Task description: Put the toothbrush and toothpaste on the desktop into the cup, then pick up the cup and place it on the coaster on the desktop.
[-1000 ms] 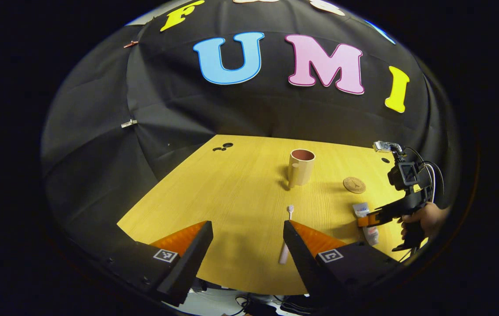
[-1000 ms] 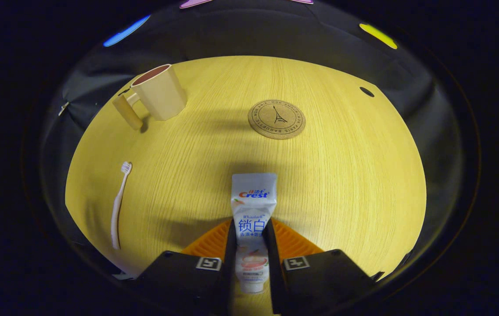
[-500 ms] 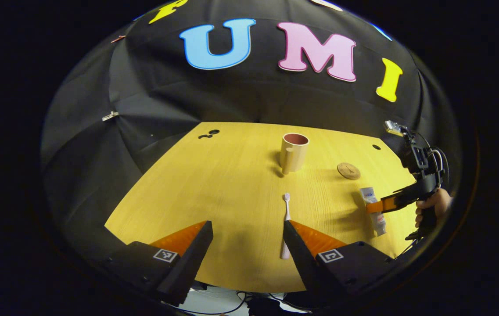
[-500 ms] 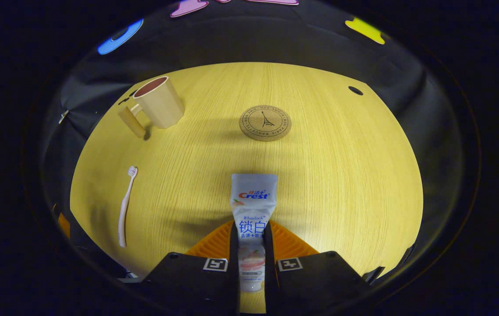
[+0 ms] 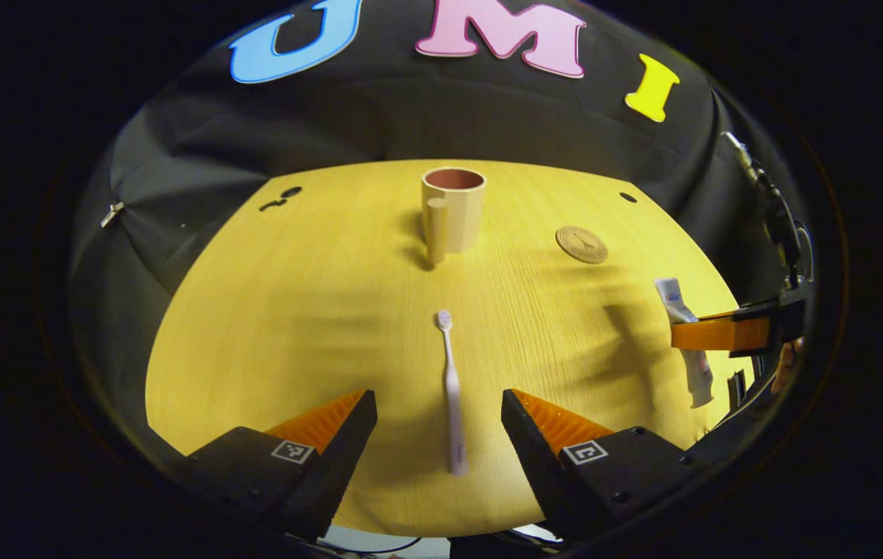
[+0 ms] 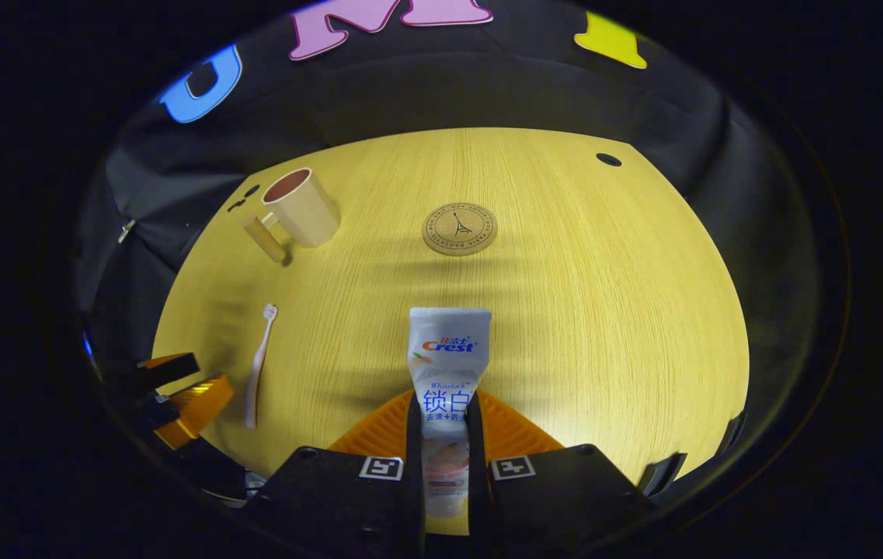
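Left gripper view: left gripper at bottom centre, its 2 fingers spread wide w/ nothing pinched. The toothbrush lies flat on the desktop in the gap btwn them, head pointing up-frame toward the cup, handle end near the bottom. It touches neither finger.

The cup stands upright at upper centre of the frame, handle facing the camera, inside reddish and looks empty. The coaster is to the right of it, round, flat on the wood, well apart from the cup.

At the right edge of the same view, the right gripper holds the toothpaste (tube hangs roughly upright, cap end down, lifted off the wood w/ a shadow to its left). A bit of the hand holding it shows at the far right edge.

Right gripper view: the 2 fingers at bottom centre are pressed on both sides of the tube, about mid-body, flat crimped end pointing up-frame. Coaster sits above centre, cup at upper left w/ handle toward lower left. Toothbrush lies at the left, and the left gripper shows at lower left just beside its handle end.
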A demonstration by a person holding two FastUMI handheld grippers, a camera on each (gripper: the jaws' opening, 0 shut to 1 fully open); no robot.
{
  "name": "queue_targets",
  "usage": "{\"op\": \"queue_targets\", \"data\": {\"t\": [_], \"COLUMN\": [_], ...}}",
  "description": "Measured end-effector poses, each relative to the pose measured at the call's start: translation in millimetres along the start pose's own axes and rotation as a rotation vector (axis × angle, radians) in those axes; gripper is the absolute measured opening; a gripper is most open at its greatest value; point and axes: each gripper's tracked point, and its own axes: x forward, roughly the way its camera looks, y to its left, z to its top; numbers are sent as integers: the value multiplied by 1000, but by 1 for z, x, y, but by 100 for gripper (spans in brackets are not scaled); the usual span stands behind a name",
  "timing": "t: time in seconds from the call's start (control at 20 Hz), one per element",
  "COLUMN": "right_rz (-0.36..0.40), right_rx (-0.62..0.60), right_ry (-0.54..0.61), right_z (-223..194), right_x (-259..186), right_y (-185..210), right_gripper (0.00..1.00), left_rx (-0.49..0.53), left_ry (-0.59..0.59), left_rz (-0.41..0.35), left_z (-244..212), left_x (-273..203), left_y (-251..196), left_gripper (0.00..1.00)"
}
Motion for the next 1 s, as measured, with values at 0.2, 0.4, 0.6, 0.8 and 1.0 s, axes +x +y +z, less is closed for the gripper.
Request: {"op": "queue_targets", "data": {"t": [0.2, 0.4, 0.6, 0.8, 1.0], "right_rz": [14, 33, 41, 60, 75], "right_rx": [8, 47, 51, 53, 35], "right_ry": [-14, -32, -44, -48, -42], "right_z": [0, 3, 8, 14, 20], "right_x": [-10, -18, -17, -16, -13], "right_y": [-4, -5, -6, -3, 1], "right_gripper": [26, 26, 26, 26, 26], "left_rx": [5, -2, 3, 42, 25], "left_ry": [106, 181, 207, 226, 252], "left_rz": [0, 22, 35, 15, 22], "left_z": [-11, -20, -22, -19, -19], "left_x": [36, 56, 62, 64, 65], "left_y": [0, 5, 5, 1, -3], "left_gripper": [100, 90, 84, 72, 29]}}
